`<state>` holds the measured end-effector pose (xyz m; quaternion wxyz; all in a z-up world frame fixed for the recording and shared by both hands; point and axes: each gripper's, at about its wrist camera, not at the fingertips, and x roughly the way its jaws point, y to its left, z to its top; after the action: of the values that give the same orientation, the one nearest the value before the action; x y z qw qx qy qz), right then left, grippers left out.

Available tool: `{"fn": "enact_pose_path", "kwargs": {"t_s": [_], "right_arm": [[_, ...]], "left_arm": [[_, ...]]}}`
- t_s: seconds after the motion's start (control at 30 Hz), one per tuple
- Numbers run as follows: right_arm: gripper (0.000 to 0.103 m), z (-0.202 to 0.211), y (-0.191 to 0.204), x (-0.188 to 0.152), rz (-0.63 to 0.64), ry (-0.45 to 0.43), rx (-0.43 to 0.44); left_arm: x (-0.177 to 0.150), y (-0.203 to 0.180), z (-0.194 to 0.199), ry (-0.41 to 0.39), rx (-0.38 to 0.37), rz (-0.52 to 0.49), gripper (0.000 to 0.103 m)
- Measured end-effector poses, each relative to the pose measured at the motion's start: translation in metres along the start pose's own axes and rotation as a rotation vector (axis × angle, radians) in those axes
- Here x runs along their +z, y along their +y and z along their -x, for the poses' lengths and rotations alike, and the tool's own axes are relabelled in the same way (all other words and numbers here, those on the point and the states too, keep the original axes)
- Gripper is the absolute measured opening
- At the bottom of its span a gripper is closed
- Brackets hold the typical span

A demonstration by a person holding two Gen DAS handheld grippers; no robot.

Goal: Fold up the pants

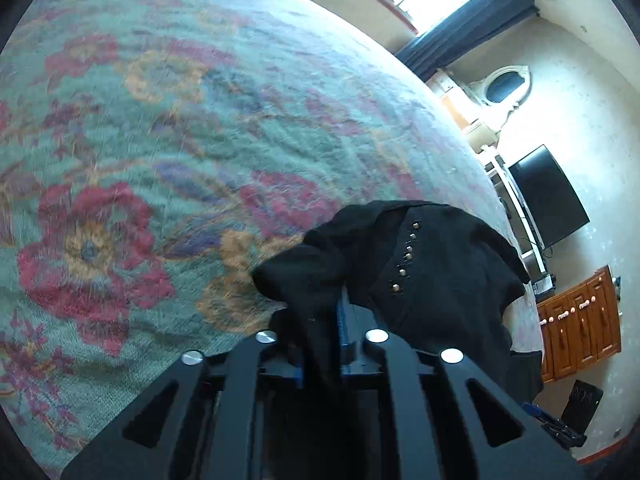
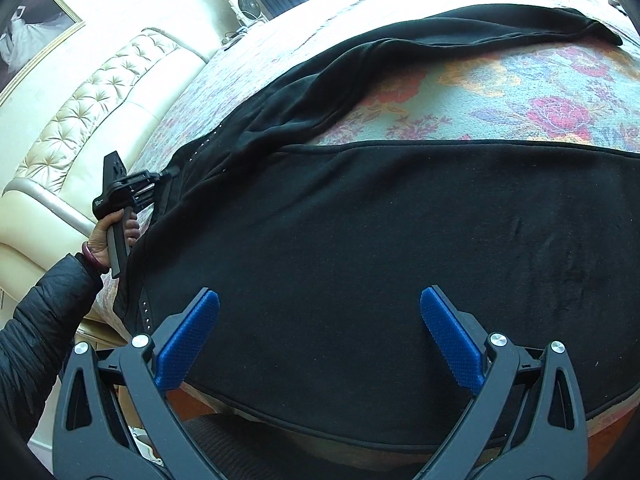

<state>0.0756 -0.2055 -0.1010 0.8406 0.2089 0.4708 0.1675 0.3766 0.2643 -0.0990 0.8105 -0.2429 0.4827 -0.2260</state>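
Pinched between the closed blue-padded jaws of the left gripper [image 1: 338, 320], a bunched, stud-trimmed part of the black fleece pants [image 1: 420, 264] rises off the floral woven bedspread [image 1: 160, 140]. From the right wrist, the right gripper [image 2: 320, 340] hangs wide open over the pants, which lie spread across the bed, one leg trailing toward the far edge.

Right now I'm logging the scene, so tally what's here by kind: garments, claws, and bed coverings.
Black pants: 1
Claws: 2 (left claw shut on the pants, right claw open above them)
Floral blanket: 1
Total: 4
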Motion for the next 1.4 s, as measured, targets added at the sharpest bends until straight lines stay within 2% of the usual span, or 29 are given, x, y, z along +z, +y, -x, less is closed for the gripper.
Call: {"fn": "enact_pose_path", "kwargs": {"t_s": [0.03,0.17,0.27,0.37,0.43,0.53,0.6,0.63,0.7,0.73,0.77,0.83,0.97,1.03,1.1,1.17,1.27,1.3,1.33,1.37,1.4], "right_arm": [[0.101,0.0,-0.001,0.002,0.003,0.003,0.006],[0.101,0.008,0.002,0.033,0.1,-0.006,0.04],[0.101,0.019,0.002,0.092,0.228,-0.08,0.042],[0.101,0.013,-0.003,0.167,0.364,-0.148,0.03],[0.101,-0.01,-0.011,0.218,0.461,-0.153,-0.075],[0.101,-0.062,-0.029,0.281,0.587,-0.045,-0.239],[0.101,-0.092,-0.04,0.309,0.65,0.022,-0.327],[0.1,-0.106,-0.045,0.32,0.686,0.05,-0.373],[0.077,-0.13,-0.054,0.331,0.743,0.126,-0.398],[0.054,-0.141,-0.057,0.336,0.746,0.181,-0.37],[0.051,-0.152,-0.059,0.338,0.739,0.234,-0.338],[0.051,-0.164,-0.06,0.337,0.752,0.278,-0.27],[0.059,-0.165,-0.07,0.351,0.69,0.277,-0.184],[0.06,-0.159,-0.082,0.358,0.663,0.26,-0.198],[0.06,-0.159,-0.096,0.36,0.665,0.294,-0.225],[0.063,-0.163,-0.103,0.355,0.733,0.325,-0.291],[0.065,-0.165,-0.107,0.346,0.8,0.321,-0.306],[0.061,-0.167,-0.107,0.345,0.793,0.324,-0.312],[0.046,-0.17,-0.107,0.345,0.77,0.337,-0.296],[0.038,-0.17,-0.106,0.344,0.761,0.344,-0.273],[0.022,-0.169,-0.102,0.341,0.775,0.349,-0.258]], "left_arm": [[-0.002,0.012,0.001,-0.008,-0.023,0.024,0.013],[0.001,0.011,0.003,-0.014,-0.025,-0.004,0.012],[0.006,0.006,0.011,-0.04,-0.052,-0.006,0.012],[0.011,0.001,0.02,-0.091,-0.076,0.001,0.012],[0.013,0.002,0.015,-0.089,-0.068,0.022,0.012],[0.011,0.009,0.011,-0.08,-0.05,0.035,0.012],[0.007,0.015,0.006,-0.065,-0.021,0.033,0.012],[0.006,0.018,0.004,-0.069,-0.03,0.042,0.012],[0.006,0.024,0.004,-0.082,-0.056,0.077,0.013],[0.007,0.024,0.004,-0.087,-0.062,0.083,0.013],[0.008,0.024,0.004,-0.087,-0.062,0.081,0.014],[0.01,0.024,0.002,-0.086,-0.067,0.086,0.016],[0.012,0.028,0.001,-0.08,-0.089,0.104,0.016],[0.01,0.032,0.003,-0.081,-0.099,0.105,0.016],[0.009,0.036,0.006,-0.079,-0.105,0.101,0.016],[0.009,0.036,0.008,-0.077,-0.101,0.09,0.016],[0.01,0.037,0.01,-0.079,-0.099,0.078,0.017],[0.01,0.037,0.01,-0.078,-0.096,0.077,0.017],[0.012,0.034,0.01,-0.076,-0.091,0.075,0.017],[0.013,0.032,0.01,-0.076,-0.086,0.069,0.017],[0.015,0.029,0.01,-0.075,-0.071,0.06,0.019]]}}
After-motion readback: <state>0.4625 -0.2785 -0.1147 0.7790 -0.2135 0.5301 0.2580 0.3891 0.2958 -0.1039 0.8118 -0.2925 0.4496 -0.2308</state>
